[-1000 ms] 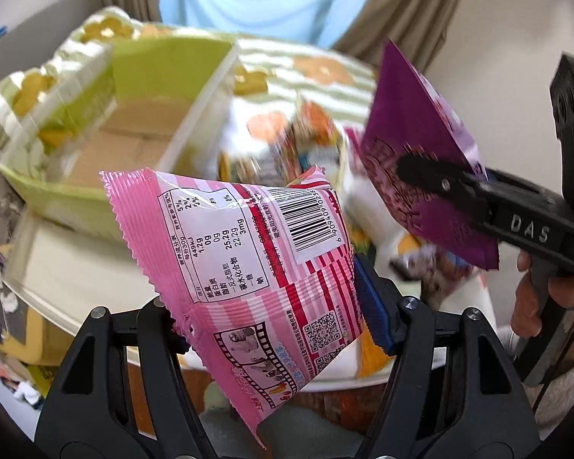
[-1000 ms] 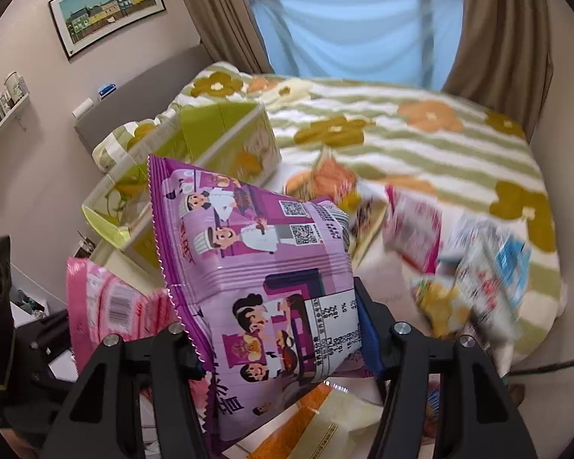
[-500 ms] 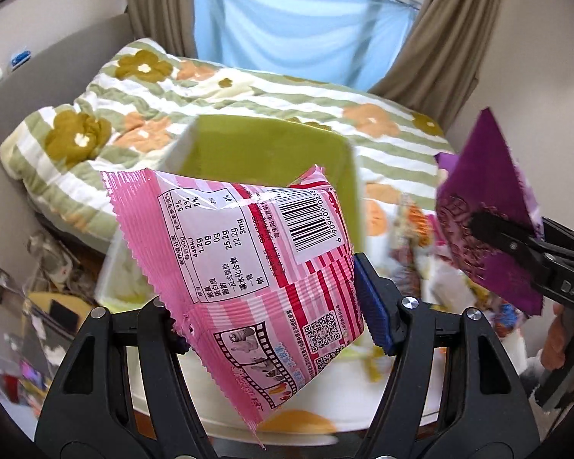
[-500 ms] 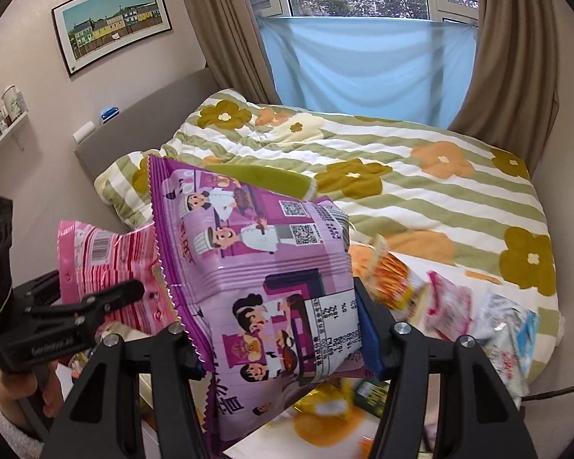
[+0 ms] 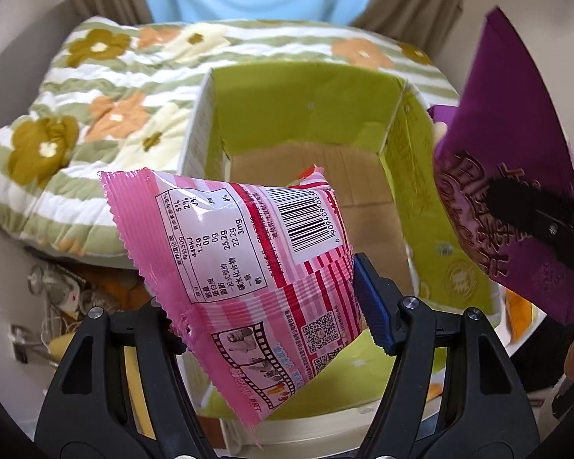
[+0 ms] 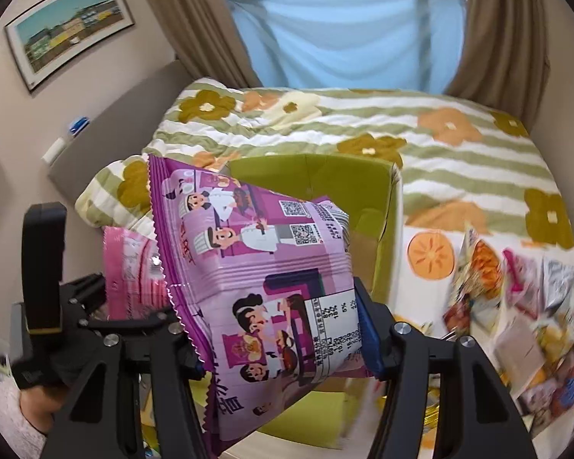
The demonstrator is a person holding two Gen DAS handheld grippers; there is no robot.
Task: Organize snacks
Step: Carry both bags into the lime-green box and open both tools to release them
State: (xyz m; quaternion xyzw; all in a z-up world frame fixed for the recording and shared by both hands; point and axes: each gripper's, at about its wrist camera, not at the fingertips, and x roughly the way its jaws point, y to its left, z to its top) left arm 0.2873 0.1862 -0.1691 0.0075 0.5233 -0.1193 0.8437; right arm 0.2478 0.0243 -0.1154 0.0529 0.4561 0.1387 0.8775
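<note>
The left claw is opening, with the pink bag still between its jaws above the green box. Let it drop straight in. The right claw is clamped on the purple bag; move it over the box, then let go.

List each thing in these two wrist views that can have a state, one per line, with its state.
Box: open at the top, cardboard floor bare where visible.
Pink packet: sealed, between the left gripper's opening jaws, above the box.
Purple packet: sealed, clamped in the right gripper.
Loose snacks: scattered on the table, blurred.
Curtains: drawn aside.
</note>
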